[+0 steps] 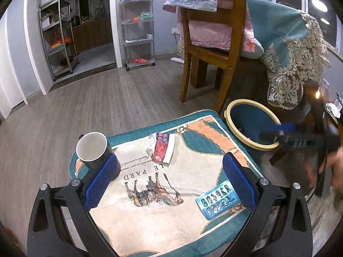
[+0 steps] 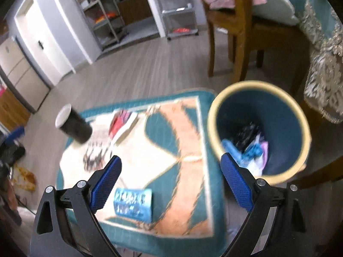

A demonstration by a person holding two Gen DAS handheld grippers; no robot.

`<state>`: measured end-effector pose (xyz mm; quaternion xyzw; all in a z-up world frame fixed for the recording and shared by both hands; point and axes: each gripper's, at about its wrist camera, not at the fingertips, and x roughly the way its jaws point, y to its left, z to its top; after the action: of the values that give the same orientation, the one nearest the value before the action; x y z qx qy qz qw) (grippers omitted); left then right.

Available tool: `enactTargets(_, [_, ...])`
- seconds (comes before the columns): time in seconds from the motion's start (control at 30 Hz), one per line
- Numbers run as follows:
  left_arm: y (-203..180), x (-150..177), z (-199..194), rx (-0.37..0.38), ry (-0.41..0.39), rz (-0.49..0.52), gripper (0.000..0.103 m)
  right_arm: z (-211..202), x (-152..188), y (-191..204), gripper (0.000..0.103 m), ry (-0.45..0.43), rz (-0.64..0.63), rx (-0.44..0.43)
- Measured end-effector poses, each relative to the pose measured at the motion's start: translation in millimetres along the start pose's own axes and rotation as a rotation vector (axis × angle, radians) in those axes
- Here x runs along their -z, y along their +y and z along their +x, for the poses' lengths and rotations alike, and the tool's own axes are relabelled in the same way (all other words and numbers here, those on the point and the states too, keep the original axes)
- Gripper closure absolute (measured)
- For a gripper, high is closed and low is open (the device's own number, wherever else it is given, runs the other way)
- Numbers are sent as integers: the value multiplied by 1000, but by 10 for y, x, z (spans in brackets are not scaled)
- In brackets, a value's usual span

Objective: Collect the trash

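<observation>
A red and white wrapper with crumpled tissue (image 1: 163, 150) lies on the patterned cushion (image 1: 193, 145), blurred in the right wrist view (image 2: 122, 124). A blue blister pack (image 1: 217, 201) lies near the front right, also in the right wrist view (image 2: 134, 203). A blue bin with a cream rim (image 1: 253, 126) stands right of the cushion and holds several pieces of trash (image 2: 250, 147). My left gripper (image 1: 167, 182) is open and empty above the cushion. My right gripper (image 2: 171, 182) is open and empty; it shows blurred over the bin's edge in the left wrist view (image 1: 278, 135).
A black mug (image 1: 94, 152) with a white inside stands on the cushion's left corner (image 2: 72, 124). A wooden chair (image 1: 212, 42) and a table with a lace-edged teal cloth (image 1: 295, 53) stand behind the bin. Metal shelves (image 1: 139, 30) stand at the far wall.
</observation>
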<state>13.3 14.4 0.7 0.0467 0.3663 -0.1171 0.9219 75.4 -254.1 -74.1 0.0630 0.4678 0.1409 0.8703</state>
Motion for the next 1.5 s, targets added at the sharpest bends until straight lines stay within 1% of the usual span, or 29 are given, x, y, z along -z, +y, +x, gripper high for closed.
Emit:
enactTargets(0.1, [23, 17, 4, 9, 3, -10, 6, 153, 182, 200, 10, 32, -34, 13])
enactTargets(0.2, [27, 15, -18, 14, -11, -6, 6, 313, 353, 363, 10, 63, -65, 28])
enactTargets(0.27, [35, 16, -26, 21, -14, -2, 6, 418, 464, 470, 10, 82, -72, 23])
enactTargets(0.37, [37, 20, -27, 23, -12, -1, 6, 547, 562, 582, 10, 107, -86, 11])
enactTargets(0.53, [130, 39, -18, 34, -4, -29, 6, 799, 698, 720, 10, 179, -156, 32])
enactTargets(0.63, [181, 44, -6, 27, 1, -36, 6, 939, 794, 784, 10, 230, -154, -7])
enactTargets(0.73, [231, 43, 15, 31, 6, -54, 6, 1061, 867, 860, 10, 255, -156, 0])
enactTargets(0.77, [243, 40, 19, 33, 7, -59, 6, 1102, 893, 885, 10, 260, -159, 14])
enactTargets(0.87, [263, 39, 35, 44, 11, -72, 6, 1166, 920, 938, 9, 266, -164, 34])
enactTargets(1.0, [240, 43, 56, 44, 14, -50, 6, 1208, 924, 1024, 6, 260, -200, 49])
enactTargets(1.3, [237, 25, 120, 34, 26, -57, 6, 1253, 938, 1094, 6, 246, -297, 73])
enactTargets(1.4, [237, 25, 140, 31, 31, -58, 6, 1226, 918, 1051, 6, 242, -298, 98])
enactTargets(1.5, [228, 29, 168, 28, 38, -57, 6, 1187, 852, 948, 7, 229, -263, 112])
